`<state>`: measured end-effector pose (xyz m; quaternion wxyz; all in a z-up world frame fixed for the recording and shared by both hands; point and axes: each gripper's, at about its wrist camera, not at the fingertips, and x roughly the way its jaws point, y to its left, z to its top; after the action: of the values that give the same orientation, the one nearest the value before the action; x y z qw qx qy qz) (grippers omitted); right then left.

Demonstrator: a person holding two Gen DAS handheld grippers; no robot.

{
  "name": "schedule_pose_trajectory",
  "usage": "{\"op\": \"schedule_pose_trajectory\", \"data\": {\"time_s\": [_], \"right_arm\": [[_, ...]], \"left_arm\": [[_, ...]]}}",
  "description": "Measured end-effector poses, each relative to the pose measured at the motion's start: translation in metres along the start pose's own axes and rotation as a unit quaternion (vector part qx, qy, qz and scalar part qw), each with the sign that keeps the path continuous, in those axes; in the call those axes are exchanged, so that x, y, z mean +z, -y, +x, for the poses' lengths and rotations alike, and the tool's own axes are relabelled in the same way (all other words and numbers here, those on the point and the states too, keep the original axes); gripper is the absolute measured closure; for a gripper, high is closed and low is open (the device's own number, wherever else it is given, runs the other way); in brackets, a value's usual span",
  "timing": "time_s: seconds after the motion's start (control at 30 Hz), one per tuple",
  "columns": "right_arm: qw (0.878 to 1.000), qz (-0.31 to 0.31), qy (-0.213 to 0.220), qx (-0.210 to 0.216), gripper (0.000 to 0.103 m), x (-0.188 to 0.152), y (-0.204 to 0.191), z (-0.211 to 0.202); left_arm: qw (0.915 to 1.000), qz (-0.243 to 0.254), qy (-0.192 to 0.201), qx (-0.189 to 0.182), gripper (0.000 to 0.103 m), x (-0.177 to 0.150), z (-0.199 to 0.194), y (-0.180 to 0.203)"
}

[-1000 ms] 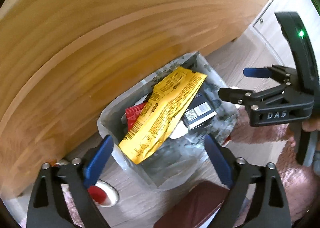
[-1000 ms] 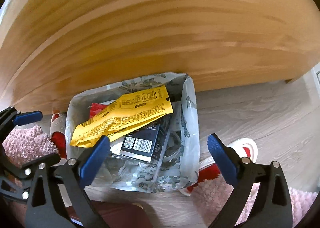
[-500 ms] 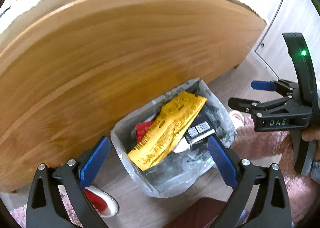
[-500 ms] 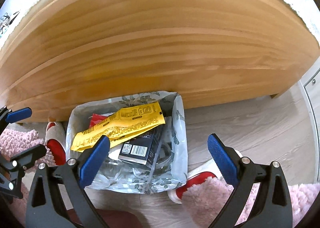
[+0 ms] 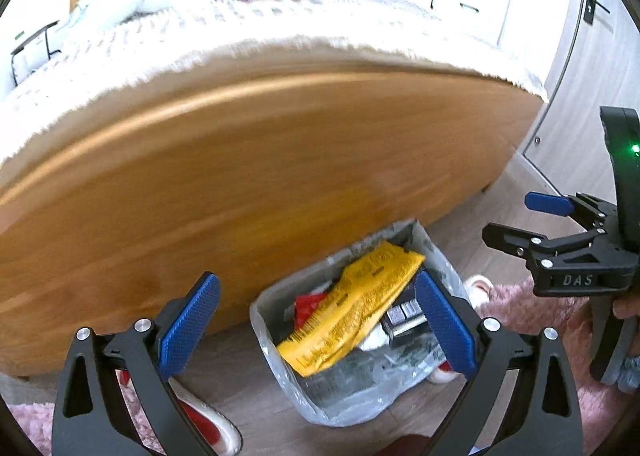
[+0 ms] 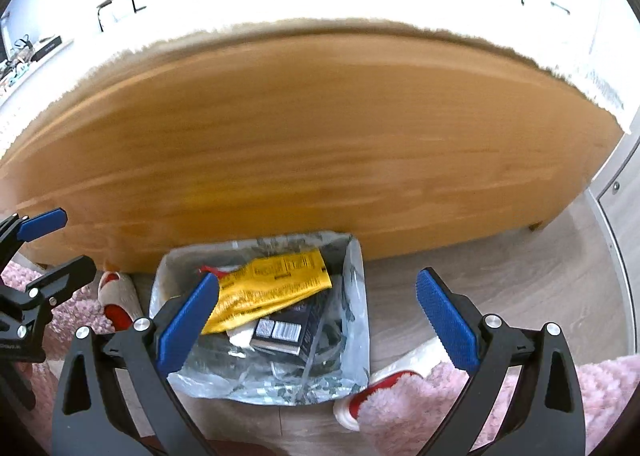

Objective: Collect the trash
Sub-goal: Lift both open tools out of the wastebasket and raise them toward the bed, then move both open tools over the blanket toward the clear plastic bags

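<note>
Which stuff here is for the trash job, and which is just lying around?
For the job:
- bin bag
- yellow wrapper
- black box
- red wrapper

Just lying about:
- slippers
- pink rug
- bed

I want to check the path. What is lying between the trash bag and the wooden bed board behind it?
Nothing lies between them. In the right wrist view, the trash bag stands directly against the wooden bed board, with no object in between. The left wrist view shows the same.
</note>
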<state>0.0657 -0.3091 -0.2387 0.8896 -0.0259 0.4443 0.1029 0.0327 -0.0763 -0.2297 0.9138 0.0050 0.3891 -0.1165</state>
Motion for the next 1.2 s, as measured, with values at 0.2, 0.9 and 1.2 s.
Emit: {"op": "schedule_pose_trajectory", "data": {"time_s": [0.2, 0.9, 1.2], "right_arm": [[0.999, -0.013, 0.050, 0.003, 0.008, 0.014, -0.005, -0.024], [0.982, -0.022, 0.189, 0.013, 0.008, 0.080, -0.001, -0.066], [0.973, -0.016, 0.231, 0.011, 0.008, 0.127, 0.002, -0.061]], "left_arm": [[0.9986, -0.014, 0.048, 0.017, 0.008, 0.012, -0.020, -0.008], [0.9822, -0.026, 0.184, 0.028, 0.008, 0.072, -0.073, -0.025], [0.9733, -0.040, 0.221, 0.047, 0.008, 0.116, -0.077, -0.044]]}}
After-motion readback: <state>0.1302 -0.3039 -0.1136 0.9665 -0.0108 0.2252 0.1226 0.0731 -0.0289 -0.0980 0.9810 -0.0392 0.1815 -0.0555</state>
